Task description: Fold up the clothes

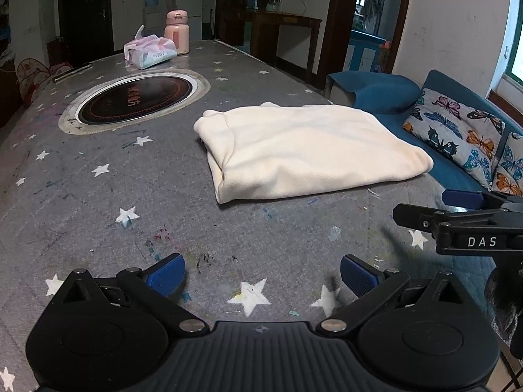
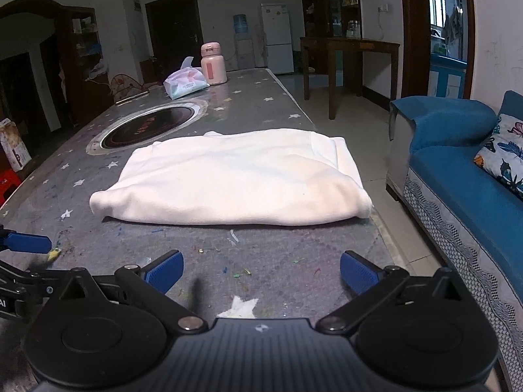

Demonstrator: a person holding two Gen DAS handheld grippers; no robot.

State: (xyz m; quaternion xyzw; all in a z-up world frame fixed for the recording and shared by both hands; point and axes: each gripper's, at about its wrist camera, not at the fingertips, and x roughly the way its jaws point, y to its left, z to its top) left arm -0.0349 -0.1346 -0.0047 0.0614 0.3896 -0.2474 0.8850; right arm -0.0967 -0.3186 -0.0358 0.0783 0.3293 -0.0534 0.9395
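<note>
Nearest, the left gripper and the right gripper were held spread wide over the starry table, and nothing was pinched. Letters "DAS" were read on the right gripper's side. A little farther, near the table's right edge, the cream garment was laid, already folded into a thick pad. It was judged soft, light and floppy, so its near folded edge would best be pinched. The hotplate's writing was too blurred to read.
</note>
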